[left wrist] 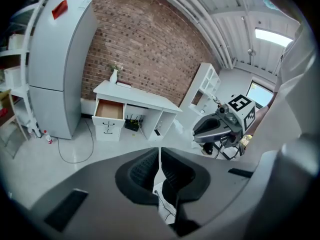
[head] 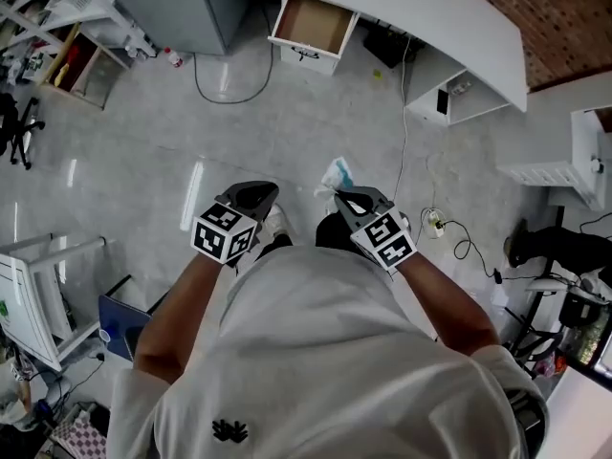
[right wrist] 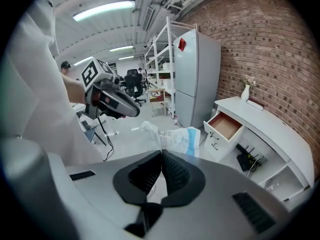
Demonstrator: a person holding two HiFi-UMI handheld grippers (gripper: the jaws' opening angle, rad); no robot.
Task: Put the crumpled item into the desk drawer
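A crumpled white and blue wrapper [right wrist: 175, 136] sticks out from the tips of my right gripper [right wrist: 161, 153], which is shut on it; in the head view the wrapper [head: 337, 174] shows just ahead of that gripper [head: 342, 197]. My left gripper [head: 260, 197] is held beside it, shut with nothing between its jaws [left wrist: 159, 156]. The white desk [head: 421, 8] stands far ahead, and its drawer [head: 311, 25] is pulled open, showing a bare brown bottom. The drawer also shows in the left gripper view [left wrist: 110, 110] and the right gripper view [right wrist: 225, 126].
A grey fridge [left wrist: 57, 64] stands left of the desk, with a cable [head: 229, 89] looping on the floor before it. A white shelf unit [head: 564, 161] and chairs are to the right, a white rack [head: 48, 285] to the left. Cables [head: 449, 232] lie near my right.
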